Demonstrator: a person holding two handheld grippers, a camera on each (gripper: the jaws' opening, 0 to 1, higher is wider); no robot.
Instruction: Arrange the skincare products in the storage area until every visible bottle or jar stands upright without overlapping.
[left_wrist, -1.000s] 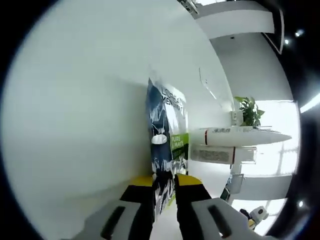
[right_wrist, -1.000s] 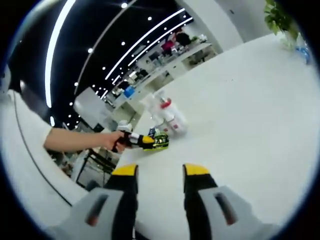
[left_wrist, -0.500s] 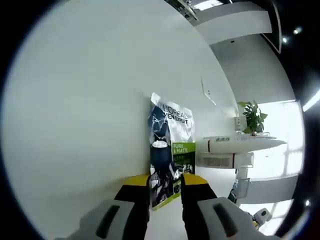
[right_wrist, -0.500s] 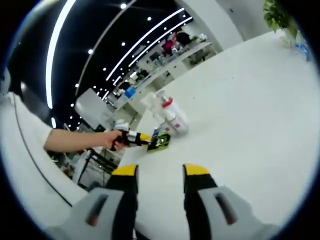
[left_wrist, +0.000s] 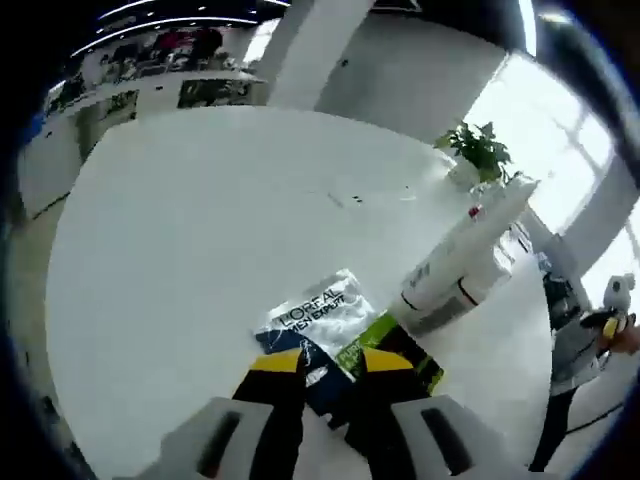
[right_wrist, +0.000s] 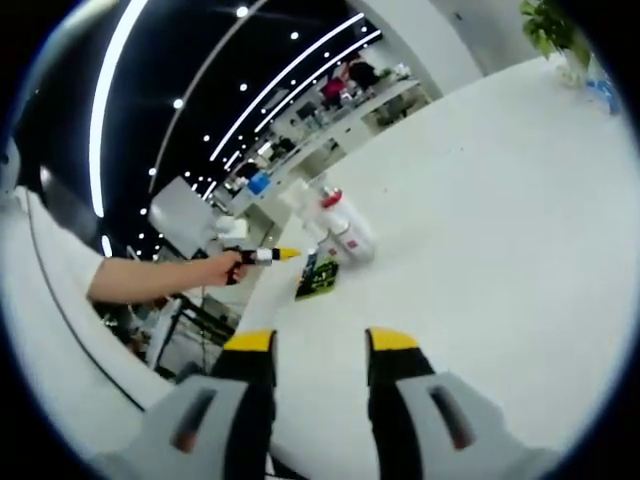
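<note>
White round worktop (left_wrist: 180, 230) carrying the skincare products, seen along each pair of tongs. Near its edge on the person's side the products sit in one cluster: a white pump bottle with a red collar (left_wrist: 455, 262) lying tipped over, a second white bottle with a red band (left_wrist: 478, 291) close against it, and, smallest and nearest that edge, a L'Oréal Men Expert sachet (left_wrist: 322, 322) with a green panel, printed face toward the camera. In the left gripper view the left gripper (left_wrist: 328, 366) straddles the sachet's lower end, and the jaws appear to be gripping it, though contact itself is hidden behind the jaw tips; the sachet's long axis runs away from the jaws, and the tipped bottles lie just beside it, toward the potted plant (left_wrist: 478, 152) at the far edge. In the right gripper view the right gripper (right_wrist: 319, 345) hangs with its jaws apart and nothing between them, well apart from the sachet (right_wrist: 318, 277) and the bottles (right_wrist: 338, 229), which lie ahead of it and toward the left gripper (right_wrist: 262, 255). The left gripper is thus the nearer; judged from this, the tipped pump bottle crowds the spot beside the sachet and wants righting, its long axis lying nearly flat along the worktop.
</note>
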